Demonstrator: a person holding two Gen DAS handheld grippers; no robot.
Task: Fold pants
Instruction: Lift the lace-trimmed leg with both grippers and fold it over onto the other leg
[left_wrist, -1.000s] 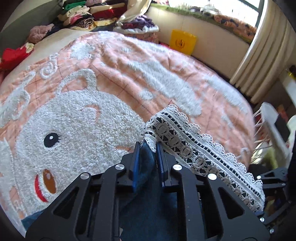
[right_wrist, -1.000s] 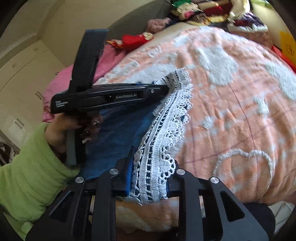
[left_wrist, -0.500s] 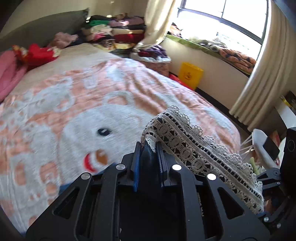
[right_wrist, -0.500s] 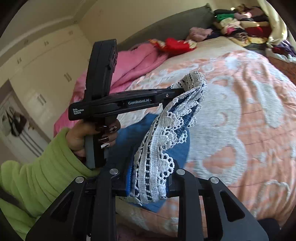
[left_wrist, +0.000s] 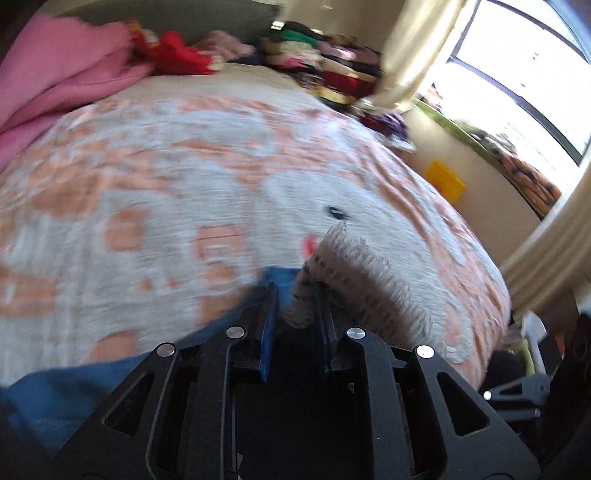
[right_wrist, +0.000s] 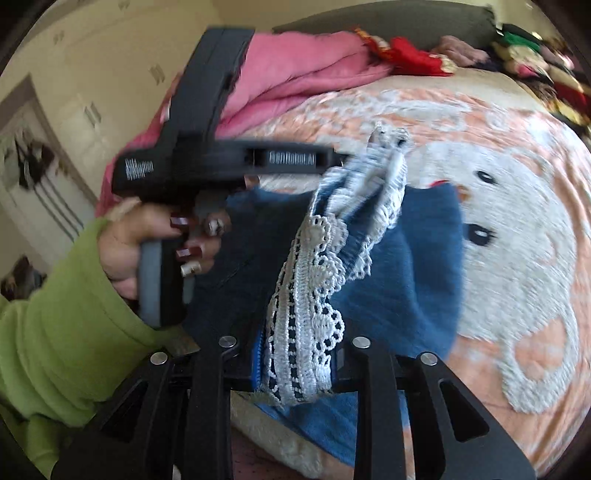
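Note:
The blue pants (right_wrist: 406, 280) with a white lace hem (right_wrist: 314, 295) hang over the bed, lifted by both grippers. My right gripper (right_wrist: 299, 373) is shut on the lace hem at one end. My left gripper (left_wrist: 295, 295) is shut on the other end of the hem (left_wrist: 354, 273); in the right wrist view it (right_wrist: 343, 158) is held up at the left by a hand in a green sleeve. The lace stretches between the two grippers. Blue cloth (left_wrist: 74, 387) trails below in the left wrist view, which is blurred.
The bed carries a peach and white bear blanket (right_wrist: 517, 221). A pink quilt (right_wrist: 295, 70) lies at its head. Piled clothes (left_wrist: 332, 62) sit at the far corner. A yellow box (left_wrist: 445, 181), a window and curtains (left_wrist: 546, 251) are to the right.
Both grippers have lifted and swung with the hem, towards the head of the bed. More of the blue pants now hangs spread over the blanket. The left view has turned towards the pink quilt.

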